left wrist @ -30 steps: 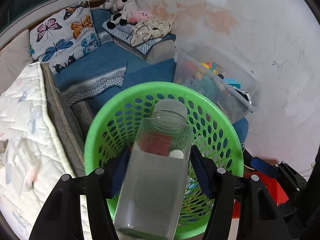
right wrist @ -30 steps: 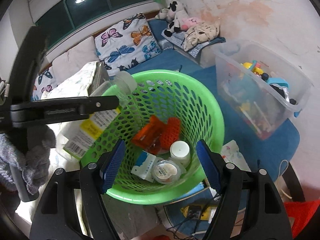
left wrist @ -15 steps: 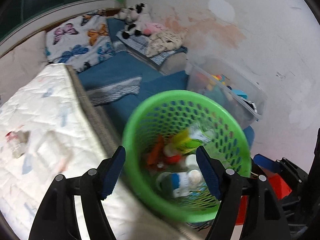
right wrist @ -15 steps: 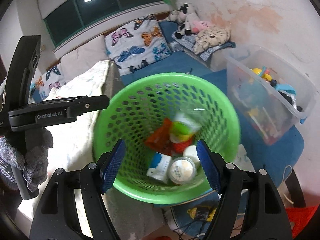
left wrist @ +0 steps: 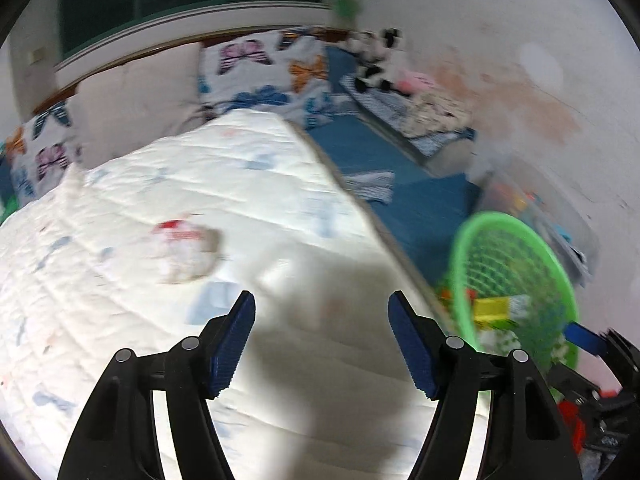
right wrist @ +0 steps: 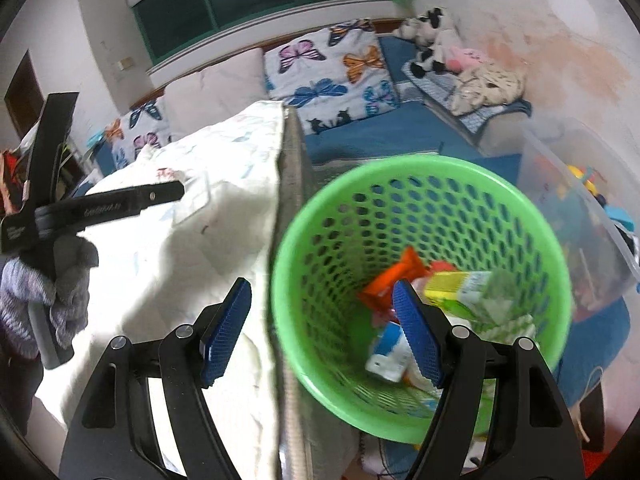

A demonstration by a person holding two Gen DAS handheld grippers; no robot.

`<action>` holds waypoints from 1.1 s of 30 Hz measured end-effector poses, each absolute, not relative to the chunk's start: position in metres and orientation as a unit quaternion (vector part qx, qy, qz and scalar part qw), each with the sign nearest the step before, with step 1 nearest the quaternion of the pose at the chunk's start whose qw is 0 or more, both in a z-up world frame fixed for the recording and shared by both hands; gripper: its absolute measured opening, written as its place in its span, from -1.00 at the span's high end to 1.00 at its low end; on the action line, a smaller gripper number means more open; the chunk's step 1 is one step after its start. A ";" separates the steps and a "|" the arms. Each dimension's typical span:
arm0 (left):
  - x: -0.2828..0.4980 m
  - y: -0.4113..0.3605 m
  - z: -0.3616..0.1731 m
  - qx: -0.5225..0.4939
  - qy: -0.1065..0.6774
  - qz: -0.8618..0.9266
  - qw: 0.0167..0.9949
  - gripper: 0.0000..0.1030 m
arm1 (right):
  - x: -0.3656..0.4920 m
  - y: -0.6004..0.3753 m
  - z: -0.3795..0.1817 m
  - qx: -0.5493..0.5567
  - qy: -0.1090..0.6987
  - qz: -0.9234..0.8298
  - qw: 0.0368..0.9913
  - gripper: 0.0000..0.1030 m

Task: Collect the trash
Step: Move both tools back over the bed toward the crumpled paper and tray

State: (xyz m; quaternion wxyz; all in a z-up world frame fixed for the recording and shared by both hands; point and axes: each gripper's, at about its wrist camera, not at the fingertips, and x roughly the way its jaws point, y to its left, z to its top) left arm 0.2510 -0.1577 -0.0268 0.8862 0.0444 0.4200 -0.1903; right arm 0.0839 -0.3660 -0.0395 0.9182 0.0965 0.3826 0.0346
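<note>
A green perforated basket (right wrist: 436,188) stands on the floor beside the bed and shows at the right of the left wrist view (left wrist: 540,248). In it lie an orange wrapper (right wrist: 394,274), a clear bottle with a yellow-green label (right wrist: 464,290) and a small white and blue carton (right wrist: 386,354). A crumpled white and red wrapper (left wrist: 182,250) lies on the white quilt (left wrist: 200,184). My left gripper (left wrist: 321,342) is open and empty above the quilt, right of the wrapper; it also shows in the right wrist view (right wrist: 100,208). My right gripper (right wrist: 322,332) is open and empty over the basket's left rim.
A clear plastic bin of toys (right wrist: 580,208) stands right of the basket by the wall. Butterfly pillows (right wrist: 328,76) and plush toys (right wrist: 436,44) lie at the back on a blue mattress (right wrist: 384,140). The quilt's edge (right wrist: 292,184) runs beside the basket.
My left gripper let the clear bottle fall into the basket, then swung left over the quilt. My right gripper shifted left, from above the basket's middle to its left rim.
</note>
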 end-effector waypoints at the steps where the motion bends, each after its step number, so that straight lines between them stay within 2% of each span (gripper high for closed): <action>1: 0.257 -0.151 -0.028 0.041 0.421 -0.181 0.888 -0.30 | 0.087 -0.360 -0.039 0.093 0.384 0.040 0.918 -0.43; 18: 0.358 -0.100 -0.063 0.003 0.465 -0.080 0.882 -0.31 | 0.141 -0.312 -0.046 0.068 0.407 0.092 0.906 -0.43; 26: 0.365 -0.093 -0.075 -0.019 0.472 -0.115 0.874 0.03 | 0.171 -0.292 -0.049 0.064 0.417 0.119 0.899 -0.42; 33: 0.354 -0.082 -0.063 -0.023 0.451 -0.124 0.884 0.10 | 0.193 -0.266 -0.047 0.036 0.415 0.144 0.898 -0.40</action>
